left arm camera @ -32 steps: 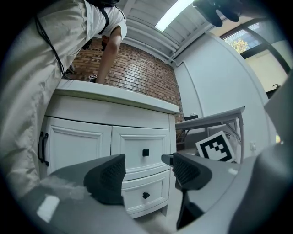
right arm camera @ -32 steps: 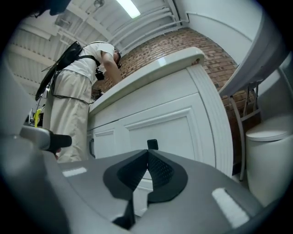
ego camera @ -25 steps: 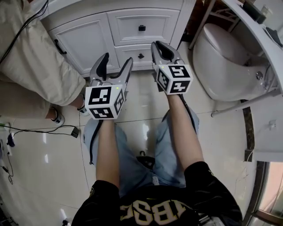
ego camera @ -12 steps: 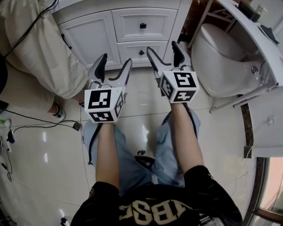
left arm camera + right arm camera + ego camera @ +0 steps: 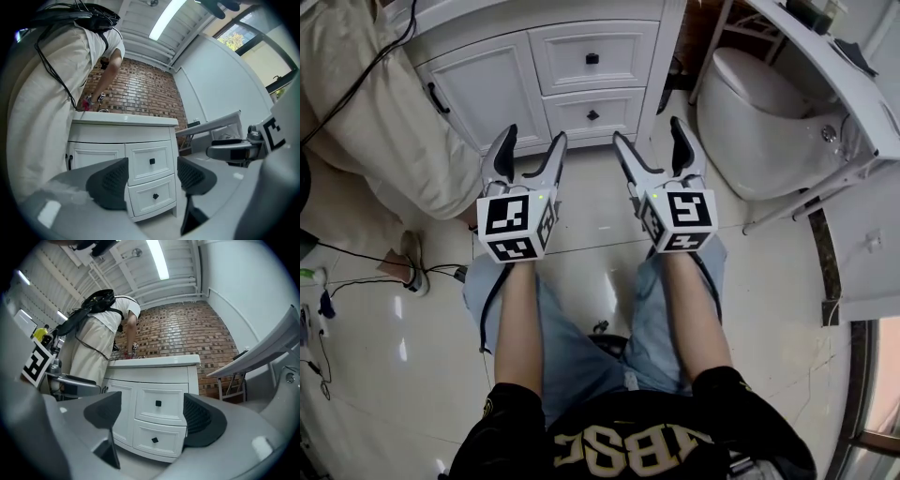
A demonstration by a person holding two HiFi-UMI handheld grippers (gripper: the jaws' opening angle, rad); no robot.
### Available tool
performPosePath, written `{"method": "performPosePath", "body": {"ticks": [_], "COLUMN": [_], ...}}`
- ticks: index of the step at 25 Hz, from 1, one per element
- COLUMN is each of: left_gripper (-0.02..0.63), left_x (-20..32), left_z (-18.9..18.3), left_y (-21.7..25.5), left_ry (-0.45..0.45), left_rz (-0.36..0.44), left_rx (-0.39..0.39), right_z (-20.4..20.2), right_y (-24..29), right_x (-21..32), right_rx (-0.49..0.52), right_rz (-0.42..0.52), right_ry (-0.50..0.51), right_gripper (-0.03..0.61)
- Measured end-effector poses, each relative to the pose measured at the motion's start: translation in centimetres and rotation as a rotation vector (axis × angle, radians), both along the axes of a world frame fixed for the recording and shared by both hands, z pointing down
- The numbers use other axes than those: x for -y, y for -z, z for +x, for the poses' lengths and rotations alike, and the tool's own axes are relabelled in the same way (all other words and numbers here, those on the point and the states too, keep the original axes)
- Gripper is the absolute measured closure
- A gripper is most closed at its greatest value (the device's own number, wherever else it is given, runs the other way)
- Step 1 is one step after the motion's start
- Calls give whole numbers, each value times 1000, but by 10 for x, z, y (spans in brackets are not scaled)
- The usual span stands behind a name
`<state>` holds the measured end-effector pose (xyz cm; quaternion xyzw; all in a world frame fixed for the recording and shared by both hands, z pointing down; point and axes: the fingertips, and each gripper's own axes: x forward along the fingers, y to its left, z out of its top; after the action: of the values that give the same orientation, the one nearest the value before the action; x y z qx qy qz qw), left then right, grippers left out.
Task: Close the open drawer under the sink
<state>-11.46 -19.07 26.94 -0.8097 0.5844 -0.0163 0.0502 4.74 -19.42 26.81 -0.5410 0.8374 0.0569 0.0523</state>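
The white sink cabinet (image 5: 487, 89) has two drawers, both with fronts flush. The lower drawer (image 5: 592, 115) (image 5: 154, 196) (image 5: 154, 439) sits under the upper drawer (image 5: 592, 58) (image 5: 151, 161) (image 5: 158, 403); each has a small black knob. My left gripper (image 5: 532, 145) (image 5: 152, 177) stands open over the floor, apart from the cabinet and pointing at it. My right gripper (image 5: 649, 136) (image 5: 150, 417) is level with it to the right. Its jaws are opening, with nothing between them. Neither gripper touches a drawer.
A person in beige clothes (image 5: 384, 122) stands at the sink on the left, next to the cabinet door. A white toilet (image 5: 759, 122) is at the right, under a white shelf (image 5: 853, 84). Cables (image 5: 356, 272) lie on the tiled floor at the left.
Both grippers have drawn back from the cabinet, the right one farther. The right gripper's jaws, shut beside the lower drawer a second ago, now stand wide apart.
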Motion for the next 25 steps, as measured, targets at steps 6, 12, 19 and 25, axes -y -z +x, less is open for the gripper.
{"method": "performPosePath", "body": {"ticks": [6, 12, 19, 25], "left_gripper": [285, 285, 285, 285], "left_x": [-1, -1, 3, 4], "left_z": [6, 8, 3, 6], "left_y": [0, -7, -5, -6], "left_ry": [28, 54, 63, 64], "left_rz": [12, 8, 17, 21], "left_rx": [-24, -34, -54, -53], "right_z": [-5, -17, -17, -7], "right_y": [1, -2, -1, -4], "right_x": [8, 15, 17, 19], "right_rx": [-37, -16, 0, 13], "right_rz": [7, -10, -13, -24], "right_ry": [-24, -13, -6, -15], "right_gripper": [174, 175, 176, 179]}}
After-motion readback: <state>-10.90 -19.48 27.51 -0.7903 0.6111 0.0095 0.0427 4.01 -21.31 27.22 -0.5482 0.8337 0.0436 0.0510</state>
